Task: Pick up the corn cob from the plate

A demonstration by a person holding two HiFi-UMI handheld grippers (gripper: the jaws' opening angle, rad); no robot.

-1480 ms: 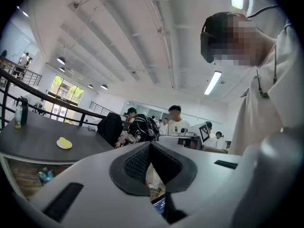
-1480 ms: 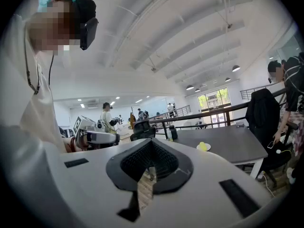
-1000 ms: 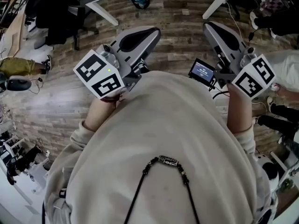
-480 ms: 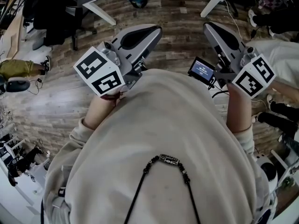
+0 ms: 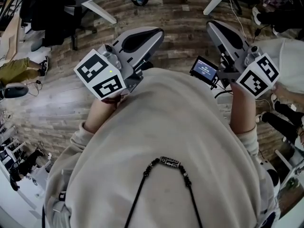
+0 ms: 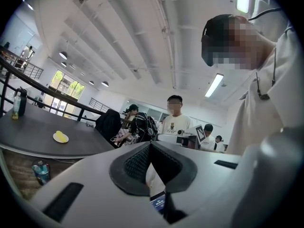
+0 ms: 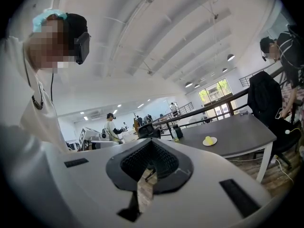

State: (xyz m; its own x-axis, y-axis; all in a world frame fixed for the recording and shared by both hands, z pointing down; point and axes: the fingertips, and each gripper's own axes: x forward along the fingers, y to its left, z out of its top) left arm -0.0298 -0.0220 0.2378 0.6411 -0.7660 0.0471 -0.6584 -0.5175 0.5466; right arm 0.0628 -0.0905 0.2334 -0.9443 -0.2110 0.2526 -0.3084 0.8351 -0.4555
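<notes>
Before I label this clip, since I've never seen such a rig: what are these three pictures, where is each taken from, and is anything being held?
There is no robot here. A person in a beige top holds a two-jaw gripper in each hand. The head view comes from a camera on their head, looking steeply down. It shows the left gripper and the right gripper pointing out over a wooden floor. The marker cube on each is part of that gripper.

The other two pictures come from cameras riding on the grippers, looking along their jaws. In both, the jaws are together with nothing between them.

The dark table stands some way off. On it sits a white plate with the yellow corn cob, untouched.
</notes>
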